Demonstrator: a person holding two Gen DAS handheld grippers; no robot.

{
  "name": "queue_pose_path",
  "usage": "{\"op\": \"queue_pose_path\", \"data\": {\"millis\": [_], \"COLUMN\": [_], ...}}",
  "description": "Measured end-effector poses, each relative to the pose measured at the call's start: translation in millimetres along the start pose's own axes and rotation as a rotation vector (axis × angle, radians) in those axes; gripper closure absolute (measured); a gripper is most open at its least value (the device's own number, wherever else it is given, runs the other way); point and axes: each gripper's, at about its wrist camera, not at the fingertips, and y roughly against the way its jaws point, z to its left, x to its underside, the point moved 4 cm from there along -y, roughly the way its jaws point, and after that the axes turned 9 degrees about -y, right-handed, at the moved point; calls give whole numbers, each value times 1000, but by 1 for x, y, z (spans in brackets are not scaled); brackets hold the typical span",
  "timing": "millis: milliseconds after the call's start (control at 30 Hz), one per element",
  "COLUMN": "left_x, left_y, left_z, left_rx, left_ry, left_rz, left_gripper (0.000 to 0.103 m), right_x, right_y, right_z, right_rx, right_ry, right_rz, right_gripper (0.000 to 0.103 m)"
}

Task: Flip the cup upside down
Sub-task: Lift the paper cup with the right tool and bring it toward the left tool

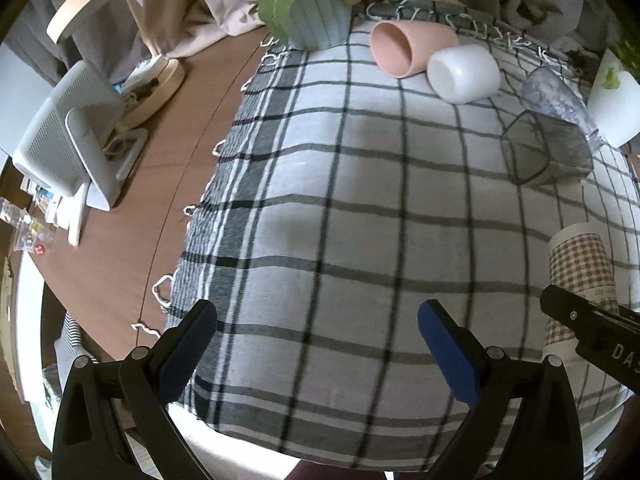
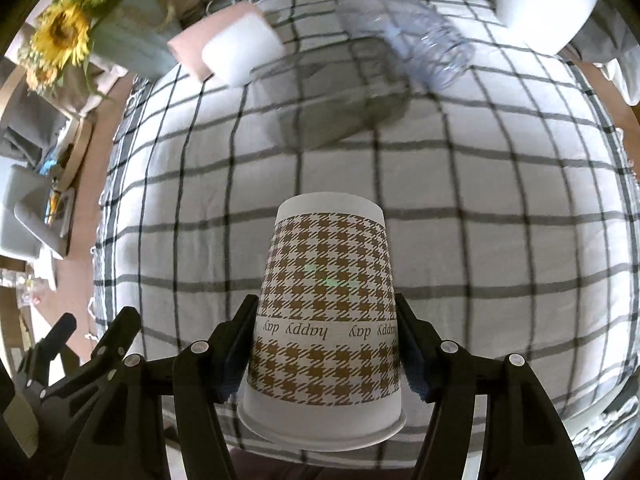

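Observation:
A paper cup (image 2: 326,312) with a brown houndstooth pattern and "happy day" lettering stands upside down, rim toward the checked cloth (image 2: 500,240). My right gripper (image 2: 326,344) is shut on the paper cup, one finger on each side. The cup also shows at the right edge of the left wrist view (image 1: 580,276), with a right gripper finger in front of it. My left gripper (image 1: 316,344) is open and empty above the near part of the cloth.
At the back of the cloth lie a pink cup (image 1: 408,46), a white cup (image 1: 464,74), a smoky square glass (image 1: 544,152) and a clear plastic bottle (image 1: 560,100). A blue vase (image 1: 316,16) with sunflowers stands behind. A white device (image 1: 68,136) stands on the brown table left.

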Motion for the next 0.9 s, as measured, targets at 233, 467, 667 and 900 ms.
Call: {"op": "queue_pose_path", "data": {"millis": [233, 467, 667, 900], "left_x": [5, 8, 8, 4], "left_y": [-13, -20, -18, 4], "left_z": [5, 1, 1, 0], "left_rx": [-1, 8, 10, 9], "left_ry": [-41, -65, -58, -52], "left_rz": [16, 33, 27, 0], "left_gripper": [1, 1, 1, 1], "right_x": [7, 13, 15, 16], "right_y": [-21, -31, -36, 2], "right_z": [21, 21, 21, 17], "right_rx": [29, 46, 37, -3], "right_ry": [18, 31, 24, 16], "right_rz": [6, 30, 64, 2], "right_gripper": [39, 39, 25, 24]}}
